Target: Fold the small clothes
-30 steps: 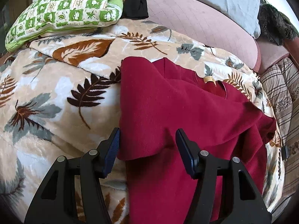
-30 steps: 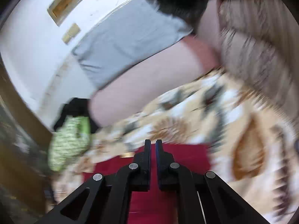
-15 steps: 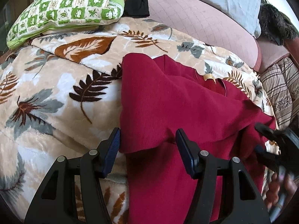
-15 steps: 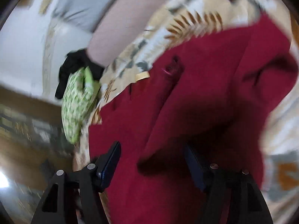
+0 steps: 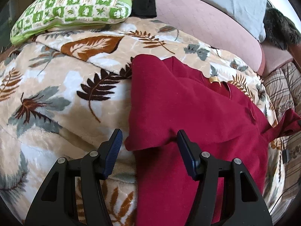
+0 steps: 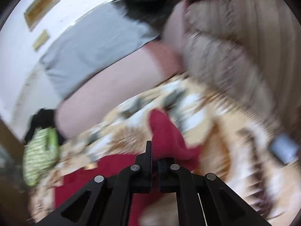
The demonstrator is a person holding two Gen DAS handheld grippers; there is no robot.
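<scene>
Left wrist view: my left gripper (image 5: 148,146) hovers with jaws apart over the near left edge of the red shirt (image 5: 188,109), pads clear of the cloth, nothing held. Shirt lies on the leaf-print blanket (image 5: 56,94), left side already folded in, right sleeve (image 5: 287,122) pulled up at far right. Green pillow (image 5: 71,9) far left.

Right wrist view, blurry: my right gripper (image 6: 154,162) has just been closing and is now clamped on the red sleeve cloth (image 6: 165,131), lifted off the blanket.

Step in hand, I judge: folding the right sleeve inward. Next move calls for carrying it left across the body, laying it flat, then releasing.
</scene>
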